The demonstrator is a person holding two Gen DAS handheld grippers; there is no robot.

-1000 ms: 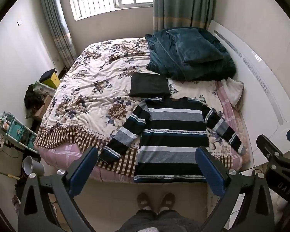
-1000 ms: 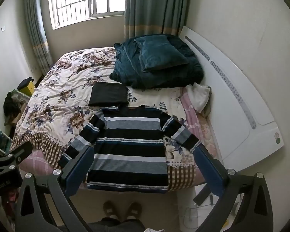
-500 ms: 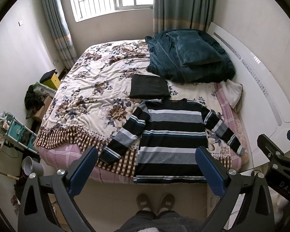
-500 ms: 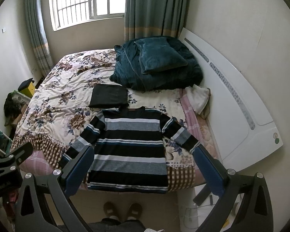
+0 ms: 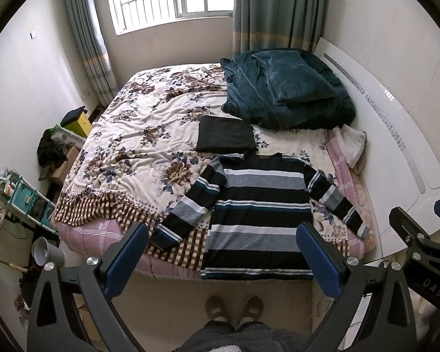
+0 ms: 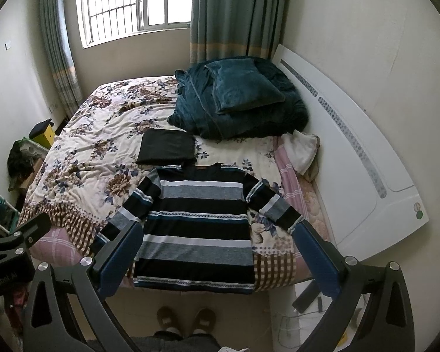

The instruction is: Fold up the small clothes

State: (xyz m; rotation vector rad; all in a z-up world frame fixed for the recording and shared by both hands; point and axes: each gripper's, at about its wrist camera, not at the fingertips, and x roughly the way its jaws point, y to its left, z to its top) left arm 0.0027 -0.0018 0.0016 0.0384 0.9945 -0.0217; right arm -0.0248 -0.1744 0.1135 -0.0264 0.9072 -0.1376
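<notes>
A striped sweater (image 5: 258, 211) in black, grey, white and teal lies flat on the near edge of the bed, sleeves spread, hem hanging over the edge. It also shows in the right wrist view (image 6: 199, 226). A folded black garment (image 5: 226, 135) lies just beyond its collar, also seen in the right wrist view (image 6: 165, 146). My left gripper (image 5: 221, 258) is open and empty, held high above the floor in front of the bed. My right gripper (image 6: 212, 256) is open and empty at the same height.
The bed (image 5: 138, 135) has a floral blanket. A teal quilt with a pillow (image 5: 287, 88) is piled at its far right by the white headboard (image 5: 396, 135). A white cloth (image 5: 350, 143) lies beside it. Shelves and clutter (image 5: 29, 193) stand left. The person's slippers (image 5: 234, 308) are below.
Both grippers have drawn slightly back and up, so the bed sits a little lower in view. The sweater has not moved.
</notes>
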